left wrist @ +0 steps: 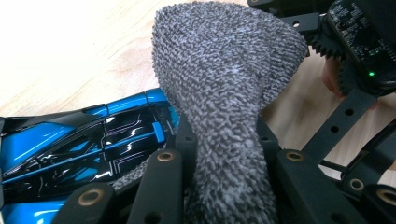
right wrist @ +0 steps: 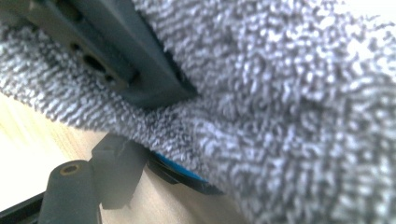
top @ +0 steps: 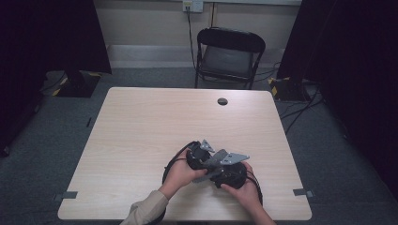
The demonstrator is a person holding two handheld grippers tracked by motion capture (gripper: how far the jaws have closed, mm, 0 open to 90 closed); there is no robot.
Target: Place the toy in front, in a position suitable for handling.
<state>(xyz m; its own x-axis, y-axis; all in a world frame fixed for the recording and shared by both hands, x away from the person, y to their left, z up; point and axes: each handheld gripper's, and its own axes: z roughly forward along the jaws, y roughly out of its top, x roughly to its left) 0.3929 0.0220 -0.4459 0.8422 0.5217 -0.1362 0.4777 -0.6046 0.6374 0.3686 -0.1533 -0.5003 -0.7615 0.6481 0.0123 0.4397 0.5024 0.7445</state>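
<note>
With the left hand-held gripper clenched on the grey cloth and the right hand-held gripper apparently grasping the blue-and-black toy car, a hard wipe could drag the car free across the worktop.

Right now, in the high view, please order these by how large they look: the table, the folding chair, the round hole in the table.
1. table, by far the largest.
2. folding chair, clearly smaller; it stands farther from the camera, so its real size is less sure.
3. round hole, the smallest.
</note>
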